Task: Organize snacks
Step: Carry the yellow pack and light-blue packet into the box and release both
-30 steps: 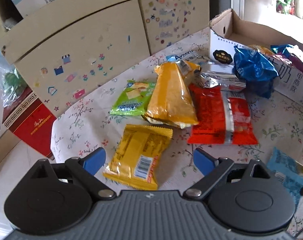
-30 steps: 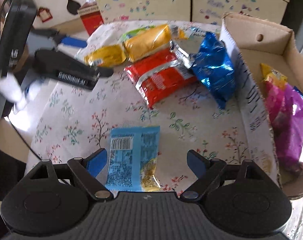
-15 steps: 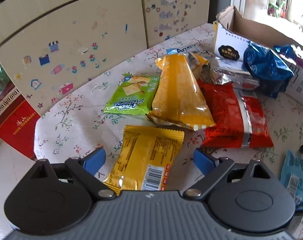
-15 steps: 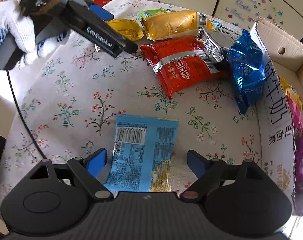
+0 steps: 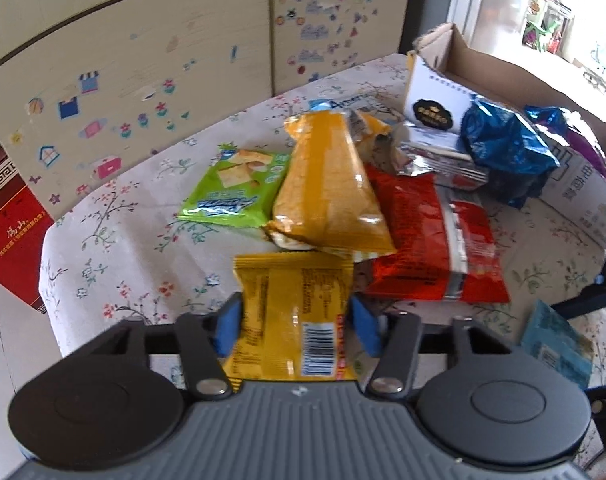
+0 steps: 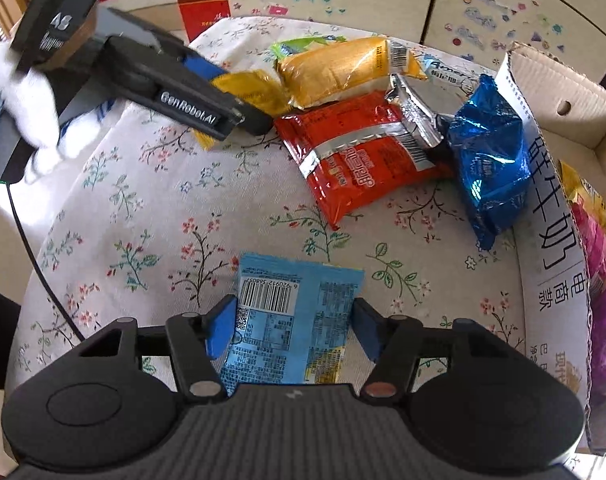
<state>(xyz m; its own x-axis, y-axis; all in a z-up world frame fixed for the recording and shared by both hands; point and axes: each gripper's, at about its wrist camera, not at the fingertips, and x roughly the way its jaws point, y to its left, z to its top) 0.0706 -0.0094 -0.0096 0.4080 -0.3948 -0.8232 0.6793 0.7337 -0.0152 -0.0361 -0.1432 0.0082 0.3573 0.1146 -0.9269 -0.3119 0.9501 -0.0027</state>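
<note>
My left gripper (image 5: 295, 326) has its blue pads against both sides of a small yellow snack packet (image 5: 293, 312) that lies on the floral tablecloth; it also shows in the right wrist view (image 6: 239, 116), over that packet (image 6: 249, 92). My right gripper (image 6: 293, 330) has closed in on a light blue packet (image 6: 291, 320) with a barcode; its pads sit at the packet's edges. An orange bag (image 5: 327, 192), a red bag (image 5: 427, 248), a green packet (image 5: 235, 188), a silver packet (image 5: 435, 160) and a dark blue bag (image 5: 507, 148) lie beyond.
A cardboard box (image 6: 559, 216) stands at the right with pink, purple and yellow snacks (image 6: 595, 240) inside. A cabinet with stickers (image 5: 183, 60) is behind the table. A red carton (image 5: 11, 232) stands by the table's left edge (image 5: 47, 256).
Both grippers moved forward and down and narrowed from wide open: the left onto the yellow packet, the right onto the light blue packet.
</note>
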